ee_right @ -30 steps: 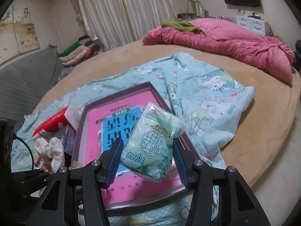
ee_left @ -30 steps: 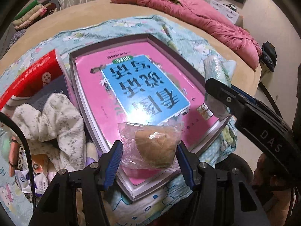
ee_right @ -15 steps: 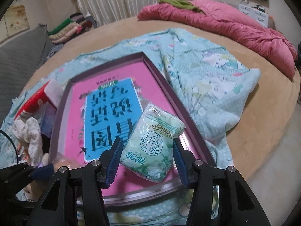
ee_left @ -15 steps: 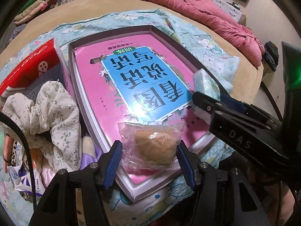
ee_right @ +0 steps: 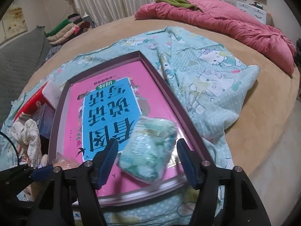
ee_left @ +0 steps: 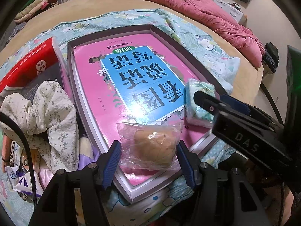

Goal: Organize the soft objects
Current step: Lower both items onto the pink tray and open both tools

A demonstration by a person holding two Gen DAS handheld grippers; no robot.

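My left gripper (ee_left: 148, 162) is shut on a clear bag with a tan soft item (ee_left: 152, 145), held over the near corner of the pink-lined box (ee_left: 131, 81). My right gripper (ee_right: 146, 160) is open; the green tissue pack (ee_right: 150, 150) lies loose and blurred between its fingers on the box (ee_right: 112, 105). The pack also shows in the left wrist view (ee_left: 197, 101), beside the right gripper's finger (ee_left: 210, 101).
A red carton (ee_left: 28, 66), a crumpled floral cloth (ee_left: 45, 109) and small packets (ee_left: 24, 180) lie left of the box. A Hello Kitty sheet (ee_right: 212, 79) covers the tan bed. A pink quilt (ee_right: 225, 24) lies at the far right.
My right gripper has come down over the box and opened, and the green tissue pack has dropped out of its grip. My left gripper still holds the clear bag.
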